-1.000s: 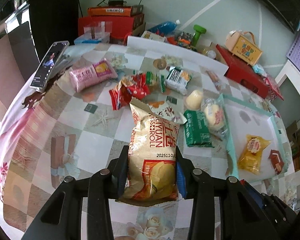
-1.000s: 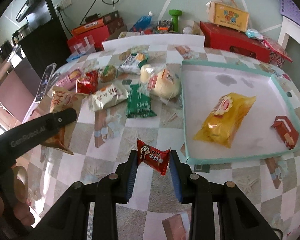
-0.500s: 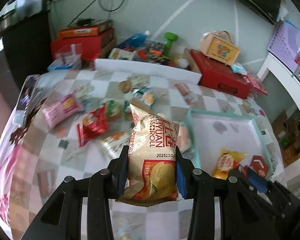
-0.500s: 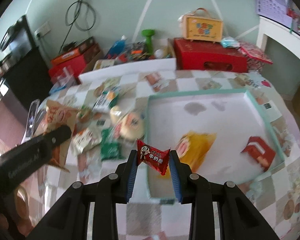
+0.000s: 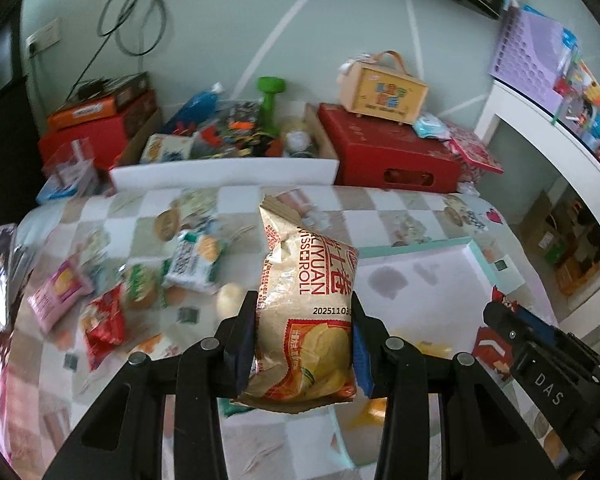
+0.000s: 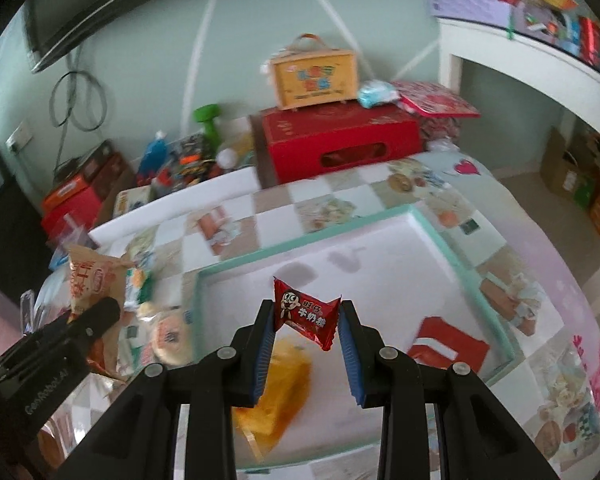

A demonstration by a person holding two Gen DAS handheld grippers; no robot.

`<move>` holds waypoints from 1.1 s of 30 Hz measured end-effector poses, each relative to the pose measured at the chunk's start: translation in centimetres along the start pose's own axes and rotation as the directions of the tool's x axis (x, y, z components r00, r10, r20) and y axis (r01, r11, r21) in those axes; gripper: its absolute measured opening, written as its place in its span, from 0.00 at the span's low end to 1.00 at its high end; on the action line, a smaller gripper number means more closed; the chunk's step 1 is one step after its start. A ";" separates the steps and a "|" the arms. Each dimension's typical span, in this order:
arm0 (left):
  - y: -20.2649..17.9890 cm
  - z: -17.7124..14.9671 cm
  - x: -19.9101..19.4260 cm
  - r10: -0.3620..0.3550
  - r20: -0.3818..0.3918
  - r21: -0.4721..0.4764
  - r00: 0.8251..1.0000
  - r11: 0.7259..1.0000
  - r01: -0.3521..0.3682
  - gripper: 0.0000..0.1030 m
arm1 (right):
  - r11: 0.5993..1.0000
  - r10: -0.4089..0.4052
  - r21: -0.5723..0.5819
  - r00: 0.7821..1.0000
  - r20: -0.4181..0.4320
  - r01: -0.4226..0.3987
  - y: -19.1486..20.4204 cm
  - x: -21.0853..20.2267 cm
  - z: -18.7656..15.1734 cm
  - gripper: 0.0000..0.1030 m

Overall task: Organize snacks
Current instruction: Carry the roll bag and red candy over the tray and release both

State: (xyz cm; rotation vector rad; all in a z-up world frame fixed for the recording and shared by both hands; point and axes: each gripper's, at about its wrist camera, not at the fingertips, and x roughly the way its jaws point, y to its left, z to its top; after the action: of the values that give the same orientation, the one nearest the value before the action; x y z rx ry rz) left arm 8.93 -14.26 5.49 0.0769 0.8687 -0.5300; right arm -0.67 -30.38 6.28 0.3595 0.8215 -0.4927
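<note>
Soft daylight, motion-blurred tabletop, fisheye bending and dark corners.

A table in a checkered, picture-printed cloth (image 5: 400,216) is carrying the lot. A shallow white tray with a teal rim (image 6: 452,248) is lying toward its right side. Loose snack packets are sitting on the left: a pink packet (image 5: 58,294), a red packet (image 5: 104,326) and a white-green packet (image 5: 194,260).
</note>
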 end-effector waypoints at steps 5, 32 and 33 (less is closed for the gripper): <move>-2.4 -0.3 2.6 -0.032 -0.036 0.050 0.999 0.998 0.034 0.41 | 0.996 -0.050 0.066 0.998 -0.046 0.053 -2.9 2.6 0.1 0.33; -5.3 -2.7 7.1 -0.027 -0.139 0.086 0.990 0.996 0.039 0.56 | 0.992 -0.060 0.103 0.989 -0.135 0.075 -5.1 6.2 -1.1 0.34; -5.3 -2.7 7.0 -0.027 -0.138 0.085 0.990 0.996 0.038 0.56 | 0.992 -0.060 0.102 0.989 -0.134 0.074 -5.1 6.2 -1.0 0.34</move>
State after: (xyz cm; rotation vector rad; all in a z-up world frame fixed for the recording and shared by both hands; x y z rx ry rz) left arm 8.20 -20.98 -0.74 0.1805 0.9813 -0.5983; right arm -0.47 -35.79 0.28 0.4679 0.9386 -0.5814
